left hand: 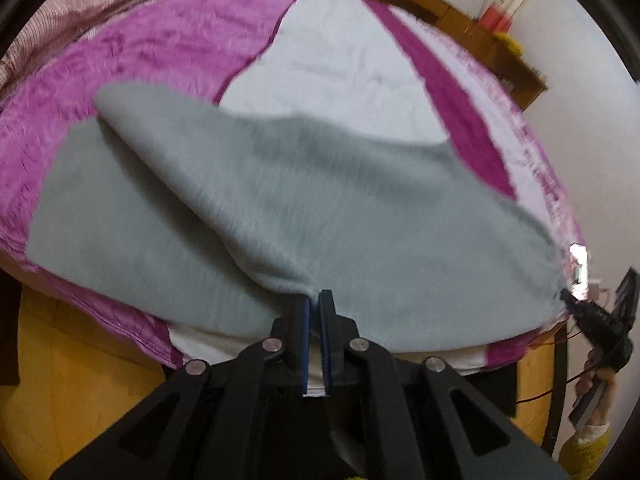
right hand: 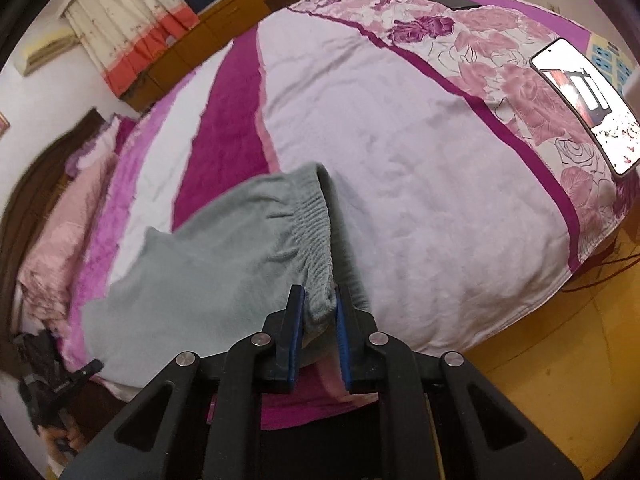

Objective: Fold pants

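Note:
Grey fleece pants (left hand: 320,200) lie across the near edge of a bed, one layer lifted and draped over the other. My left gripper (left hand: 316,300) is shut on a pinch of the grey cloth at its near edge. The right wrist view shows the pants (right hand: 200,272) with their gathered elastic waistband (right hand: 316,224) running toward me. My right gripper (right hand: 318,300) is shut on the waistband's near end, with cloth bunched between the blue pads. Each gripper also shows in the other's view: the right gripper (left hand: 588,312) at the pants' right corner, the left gripper (right hand: 80,372) at lower left.
The bed cover (right hand: 420,200) is white and magenta with a rose-print band. A lit phone (right hand: 588,108) and a dark flat object (right hand: 452,0) lie on its far right part. Yellow wooden floor (left hand: 80,380) surrounds the bed. Wooden cabinets (left hand: 460,12) and a curtain (right hand: 132,32) stand behind.

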Available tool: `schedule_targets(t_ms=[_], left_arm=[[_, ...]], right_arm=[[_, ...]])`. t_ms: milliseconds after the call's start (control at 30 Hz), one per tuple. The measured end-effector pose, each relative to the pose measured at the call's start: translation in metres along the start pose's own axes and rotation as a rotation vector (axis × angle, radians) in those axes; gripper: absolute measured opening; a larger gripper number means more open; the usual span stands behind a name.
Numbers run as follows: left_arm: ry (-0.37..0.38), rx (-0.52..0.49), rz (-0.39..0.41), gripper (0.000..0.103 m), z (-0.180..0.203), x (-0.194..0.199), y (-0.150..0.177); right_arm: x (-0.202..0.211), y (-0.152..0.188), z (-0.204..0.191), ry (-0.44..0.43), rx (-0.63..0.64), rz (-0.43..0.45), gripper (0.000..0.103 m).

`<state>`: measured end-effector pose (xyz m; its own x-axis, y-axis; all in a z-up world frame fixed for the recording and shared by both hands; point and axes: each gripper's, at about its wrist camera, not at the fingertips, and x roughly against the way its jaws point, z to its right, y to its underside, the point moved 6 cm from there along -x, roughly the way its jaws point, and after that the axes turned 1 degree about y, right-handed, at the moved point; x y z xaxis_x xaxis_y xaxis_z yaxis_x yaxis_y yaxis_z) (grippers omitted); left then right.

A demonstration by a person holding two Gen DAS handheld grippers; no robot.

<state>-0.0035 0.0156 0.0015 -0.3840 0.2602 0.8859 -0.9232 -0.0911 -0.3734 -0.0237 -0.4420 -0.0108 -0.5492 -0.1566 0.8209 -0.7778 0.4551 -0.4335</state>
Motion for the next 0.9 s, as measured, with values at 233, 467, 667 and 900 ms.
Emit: schedule_targets(t_ms=[233, 467, 667, 900], left_arm=[[0.022, 0.002, 0.017, 0.016, -0.012, 0.012, 0.005], [-0.111, 0.022, 0.117, 0.018, -0.053, 0.041, -0.009], [-0.206, 0.087, 0.156, 0.028, -0.096, 0.041, -0.027], [-0.287, 0.066, 0.129, 0.028, -0.111, 0.031, -0.031]], right_arm=[[-0.019, 0.012, -0.002, 0.129, 0.127, -0.031, 0.014], [0.008, 0.007, -0.026, 0.233, 0.224, -0.022, 0.019], [0.029, 0.008, -0.08, 0.225, 0.322, 0.027, 0.031], [0.003, 0.035, -0.171, 0.134, 0.551, -0.044, 0.037]])
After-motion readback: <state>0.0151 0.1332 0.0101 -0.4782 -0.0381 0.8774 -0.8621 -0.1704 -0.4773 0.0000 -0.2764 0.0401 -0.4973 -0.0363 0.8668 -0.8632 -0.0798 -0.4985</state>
